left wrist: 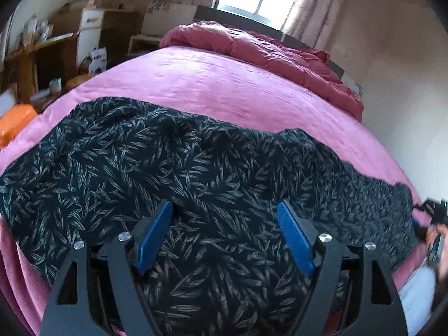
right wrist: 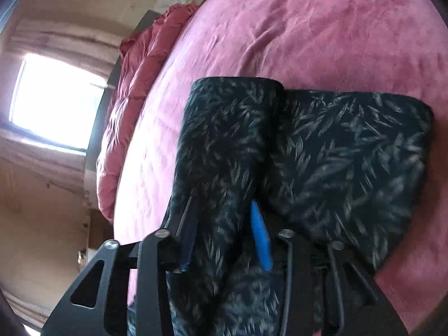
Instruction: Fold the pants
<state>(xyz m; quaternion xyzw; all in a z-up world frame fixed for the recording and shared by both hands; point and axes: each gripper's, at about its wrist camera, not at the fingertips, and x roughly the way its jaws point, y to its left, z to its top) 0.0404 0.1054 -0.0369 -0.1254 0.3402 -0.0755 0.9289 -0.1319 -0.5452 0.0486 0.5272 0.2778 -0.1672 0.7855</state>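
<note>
While the pants (left wrist: 196, 168) stretch crosswise on the bed (left wrist: 224, 84), both tools sit over them.
My left tool (left wrist: 224, 235) gapes wide, empty; my right tool (right wrist: 224, 235), narrow, pinches a fold at the leg end.

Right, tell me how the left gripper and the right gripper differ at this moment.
The left gripper stands wide open with nothing pinched, above the pants; the right gripper is much narrower, with a fold of the pants between its pads. The left view is sharp; the right is blurred. Both have blue pads and black frames.
</note>
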